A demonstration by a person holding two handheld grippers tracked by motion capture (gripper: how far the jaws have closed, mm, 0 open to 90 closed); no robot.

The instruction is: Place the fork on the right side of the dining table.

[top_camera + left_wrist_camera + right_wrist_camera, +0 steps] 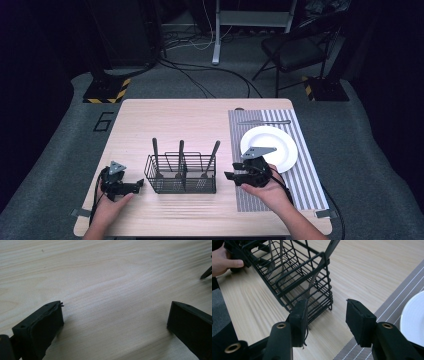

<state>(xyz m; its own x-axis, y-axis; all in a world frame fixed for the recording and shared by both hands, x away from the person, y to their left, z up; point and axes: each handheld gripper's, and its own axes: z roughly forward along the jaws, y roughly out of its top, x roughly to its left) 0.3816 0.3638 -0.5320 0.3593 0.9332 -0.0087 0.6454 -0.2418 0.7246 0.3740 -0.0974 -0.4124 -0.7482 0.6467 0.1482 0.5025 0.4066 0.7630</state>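
Three utensils (181, 159): metal, upright in one black wire caddy (181, 176), frame centre.
Plate (272, 145): one, white, round, on striped mat (300, 165), right.
Left gripper (136, 186): jaws apart, empty.
Right gripper (229, 176): jaws apart, empty.
Table (200, 120): pale wood grain.

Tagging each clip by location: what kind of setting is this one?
Probably a lab or studio recording station, not a home. The light wooden table stands on grey carpet amid loose floor cables and yellow-black hazard-striped stand bases, with a black folding chair behind.

Bright tabletop (200, 120), dark surroundings; soft shadows, slight close-up blur.
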